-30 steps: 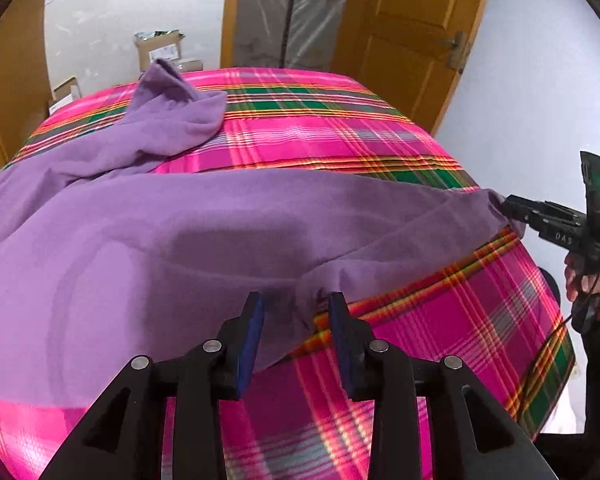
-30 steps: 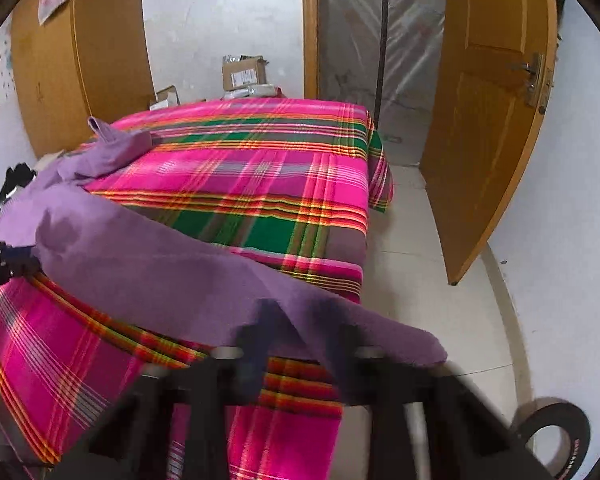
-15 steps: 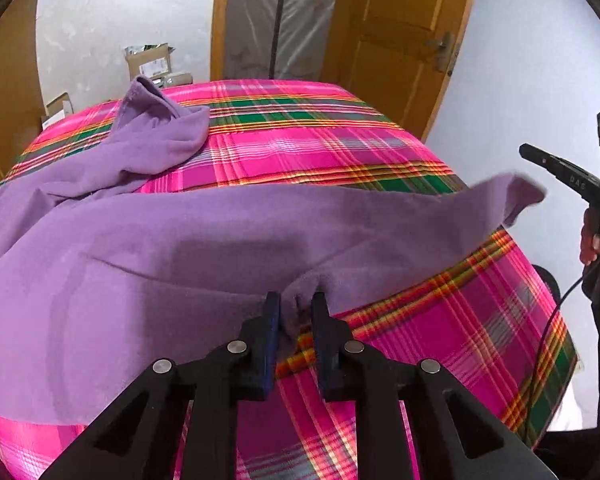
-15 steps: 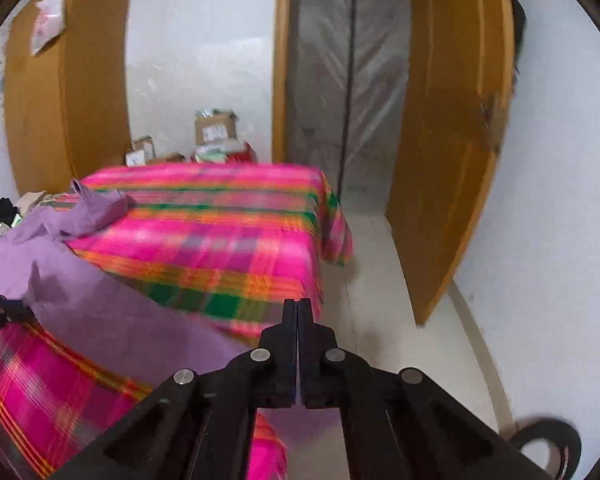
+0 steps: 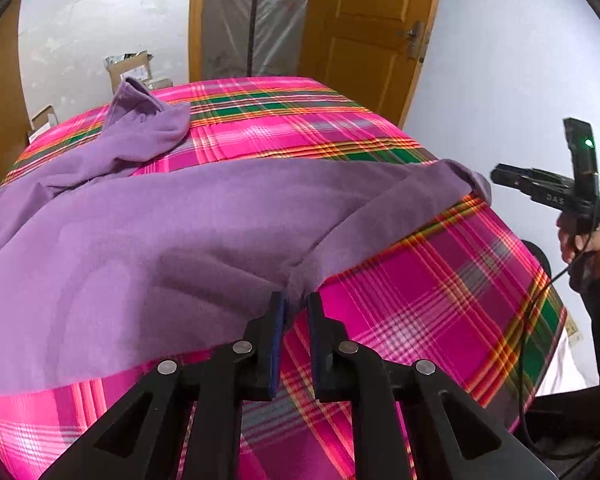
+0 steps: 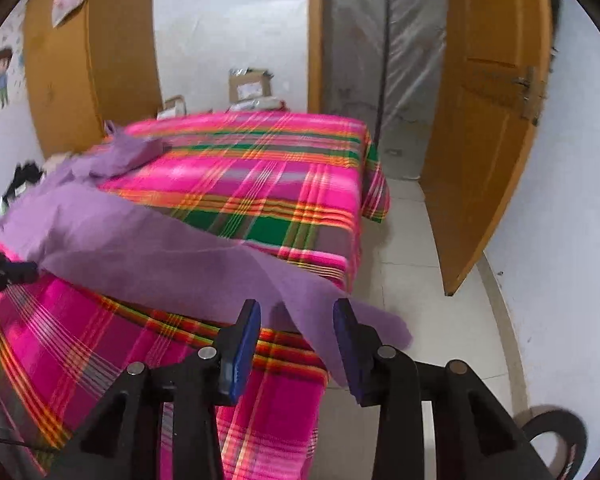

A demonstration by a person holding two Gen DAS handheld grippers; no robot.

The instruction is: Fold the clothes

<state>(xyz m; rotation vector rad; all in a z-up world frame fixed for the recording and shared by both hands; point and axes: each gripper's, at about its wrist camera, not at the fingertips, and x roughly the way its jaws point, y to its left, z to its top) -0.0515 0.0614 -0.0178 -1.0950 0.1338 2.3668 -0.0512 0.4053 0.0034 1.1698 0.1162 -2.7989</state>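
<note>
Left gripper (image 5: pixel 296 304): jaws nearly together after closing, clamped on a pinch of the purple garment's (image 5: pixel 172 232) near hem; right gripper (image 6: pixel 296 320): jaws just opened wide, the garment's loose corner lying between the 2 blue pads (image 6: pixel 244 344), no grip evident. Garment: spread across the pink plaid bedspread (image 6: pixel 268 176), far end bunched, corner overhanging the edge. Partly seen: right gripper's body in the left view, lettering roughly "DAS", and cardboard boxes (image 6: pixel 249 84) with unreadable labels.
</note>
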